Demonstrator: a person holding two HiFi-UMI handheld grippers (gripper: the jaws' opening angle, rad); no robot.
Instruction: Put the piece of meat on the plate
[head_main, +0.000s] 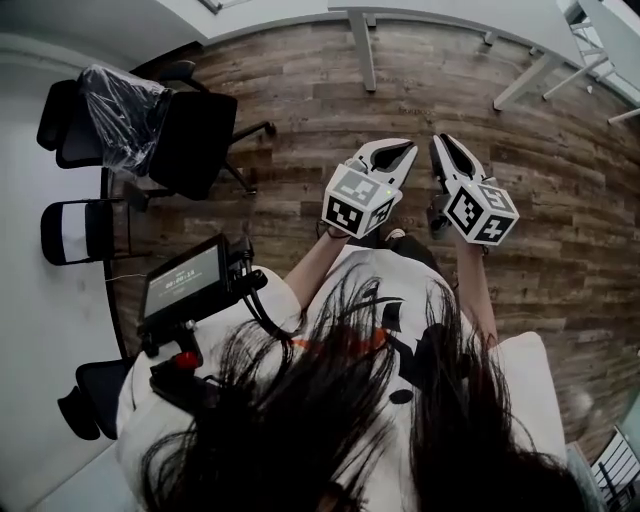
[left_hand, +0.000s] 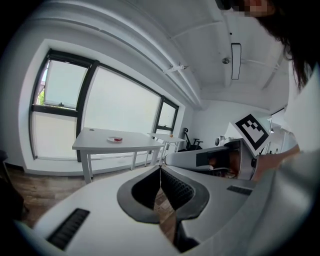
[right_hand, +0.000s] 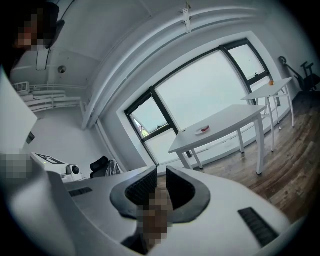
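Jaws of the left gripper (left_hand: 160, 169) meet tip to tip, nothing between; unit well apart from the white table (left_hand: 90, 137). Right gripper (right_hand: 161, 172), equally far off: jaws narrowly parted, empty. Small reddish item (right_hand: 202, 130), apparently the meat, lies on that table; plate not distinguishable.

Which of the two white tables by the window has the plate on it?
The nearer, larger table: the plate lies on it, with a red piece on top. The farther table carries a small orange thing, no plate.
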